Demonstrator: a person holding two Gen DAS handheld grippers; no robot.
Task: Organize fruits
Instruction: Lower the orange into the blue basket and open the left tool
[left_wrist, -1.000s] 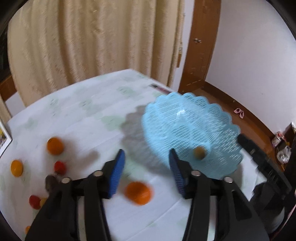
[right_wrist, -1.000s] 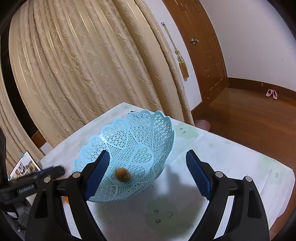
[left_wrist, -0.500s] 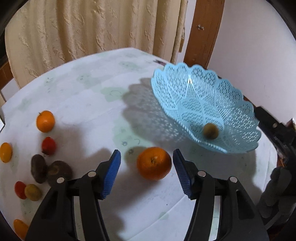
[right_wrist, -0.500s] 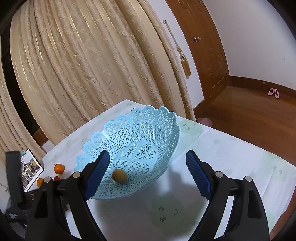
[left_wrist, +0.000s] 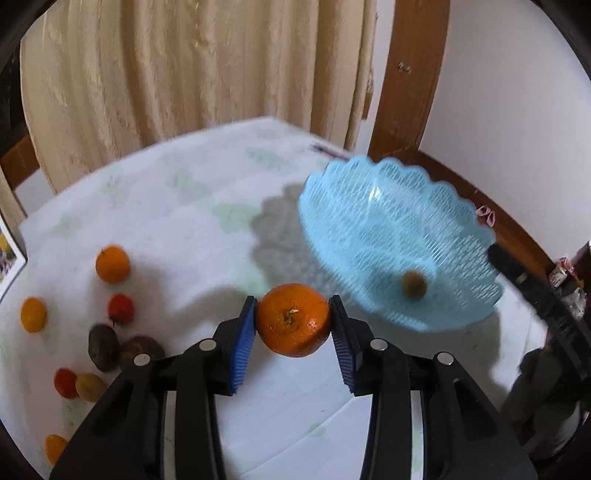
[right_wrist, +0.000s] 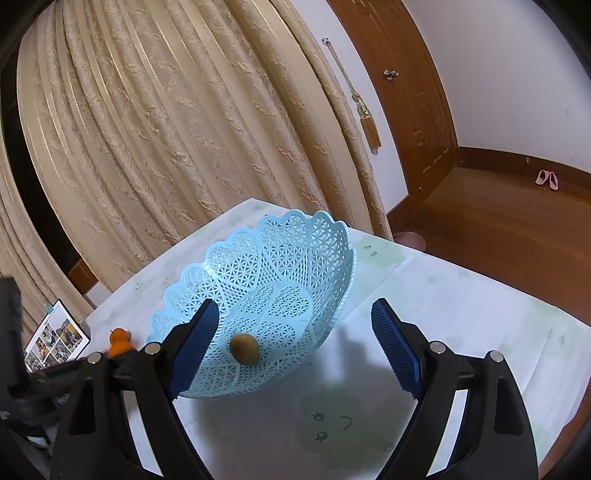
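You are pinching the orange (left_wrist: 293, 319) in your left gripper (left_wrist: 293, 325), whose jaws have just been closing; both blue pads (left_wrist: 243, 332) are pressing its sides. It is sitting near the lace basket (left_wrist: 399, 236), which is holding one small brown fruit (left_wrist: 414, 283) (a kiwi, probably). Your right gripper (right_wrist: 291, 350) is hanging spread and empty in front of the basket. The grip is looking shallow, out near the pad tips, so a fast swing could be squeezing the round fruit out. The light basket is also sitting tilted; dropping the orange on its rim could be tipping it. The other fruits (left_wrist: 110, 317) are waiting at the left.
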